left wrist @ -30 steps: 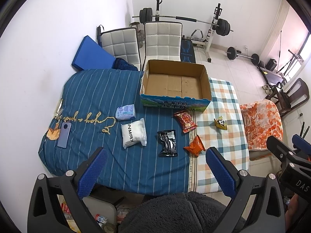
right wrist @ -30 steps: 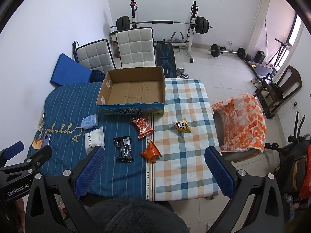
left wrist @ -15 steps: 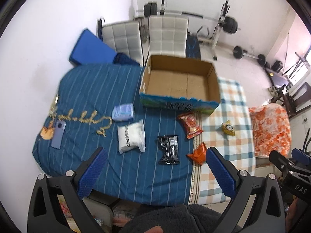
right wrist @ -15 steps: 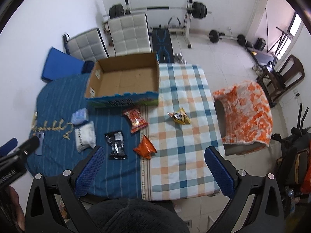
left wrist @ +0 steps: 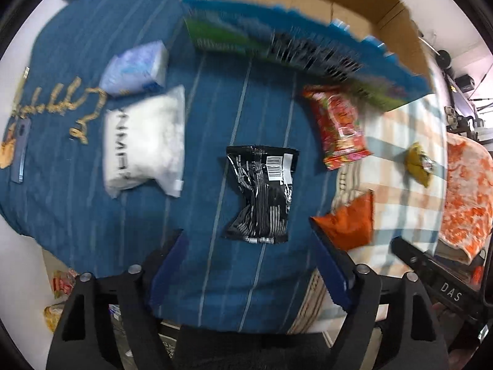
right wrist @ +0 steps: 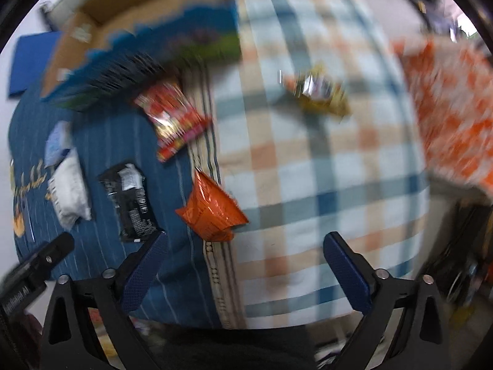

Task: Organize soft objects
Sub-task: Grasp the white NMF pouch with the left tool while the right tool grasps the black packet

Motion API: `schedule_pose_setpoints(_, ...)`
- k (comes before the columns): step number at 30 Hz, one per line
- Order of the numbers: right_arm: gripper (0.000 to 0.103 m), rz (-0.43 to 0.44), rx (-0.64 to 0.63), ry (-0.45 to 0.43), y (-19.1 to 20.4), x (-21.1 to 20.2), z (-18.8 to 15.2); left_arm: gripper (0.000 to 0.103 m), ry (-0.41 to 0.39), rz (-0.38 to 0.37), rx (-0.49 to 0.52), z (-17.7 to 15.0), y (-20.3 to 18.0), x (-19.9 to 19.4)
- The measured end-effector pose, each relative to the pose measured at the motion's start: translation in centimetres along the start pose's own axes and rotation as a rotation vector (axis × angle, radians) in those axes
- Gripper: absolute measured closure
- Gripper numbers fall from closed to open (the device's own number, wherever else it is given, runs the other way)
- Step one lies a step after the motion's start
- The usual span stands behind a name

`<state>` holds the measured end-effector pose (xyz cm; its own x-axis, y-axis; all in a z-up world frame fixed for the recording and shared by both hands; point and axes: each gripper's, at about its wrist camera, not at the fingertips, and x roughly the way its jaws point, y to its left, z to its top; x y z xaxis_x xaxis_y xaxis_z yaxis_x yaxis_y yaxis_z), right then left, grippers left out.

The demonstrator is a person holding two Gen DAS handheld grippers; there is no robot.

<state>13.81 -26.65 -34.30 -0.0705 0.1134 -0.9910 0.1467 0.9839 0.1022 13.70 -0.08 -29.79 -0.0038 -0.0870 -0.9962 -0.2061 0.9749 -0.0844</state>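
Soft packets lie on a bed in front of an open cardboard box (left wrist: 308,9). In the left wrist view a black packet (left wrist: 262,194) lies just ahead of my open, empty left gripper (left wrist: 249,265), with a white pouch (left wrist: 144,141), a pale blue tissue pack (left wrist: 135,67), a red snack bag (left wrist: 339,126), an orange bag (left wrist: 348,222) and a yellow packet (left wrist: 419,163) around it. My right gripper (right wrist: 246,262) is open and empty, just short of the orange bag (right wrist: 212,212). The yellow packet (right wrist: 317,95) lies further off.
The bed has a blue striped cover (left wrist: 77,200) on the left and a checked cover (right wrist: 323,169) on the right. A phone (left wrist: 20,151) lies at the left edge. An orange patterned chair cover (right wrist: 453,108) is to the right. The views are motion-blurred.
Both grippers have dropped steeply from high above the bed to just over the packets. The left has closed in on the black packet, the right on the orange bag. Nothing was grasped.
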Motion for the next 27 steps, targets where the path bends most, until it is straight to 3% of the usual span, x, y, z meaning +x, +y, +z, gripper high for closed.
schedule_pose_setpoints(5,0.009,0.168,0.191,0.144,-0.8,6.7,0.2,0.025,0.065,0.019,-0.043,0.7,0.1,4.5)
schedule_pose_setpoints(8,0.034,0.149,0.182,0.172,-0.3,9.0,0.3,0.025,0.077,0.035,-0.058,0.8,0.5,5.4)
schedule_pose_setpoints(13,0.042,0.106,0.076,0.166,-0.4,9.0,0.5,0.025,0.054,0.096,-0.052,0.6,0.7,5.8)
schedule_pose_setpoints(20,0.039,-0.041,-0.047,0.144,-2.1,6.6,1.6,0.025,0.021,0.113,-0.154,0.1,5.6,3.7)
schedule_pose_setpoints(24,0.024,-0.019,-0.074,0.072,-0.7,2.9,1.4,0.025,0.001,0.067,-0.233,1.6,10.7,1.4)
schedule_pose_setpoints(27,0.021,0.011,-0.104,0.017,2.5,0.9,0.6,0.025,-0.007,0.046,-0.282,3.7,13.9,0.8)
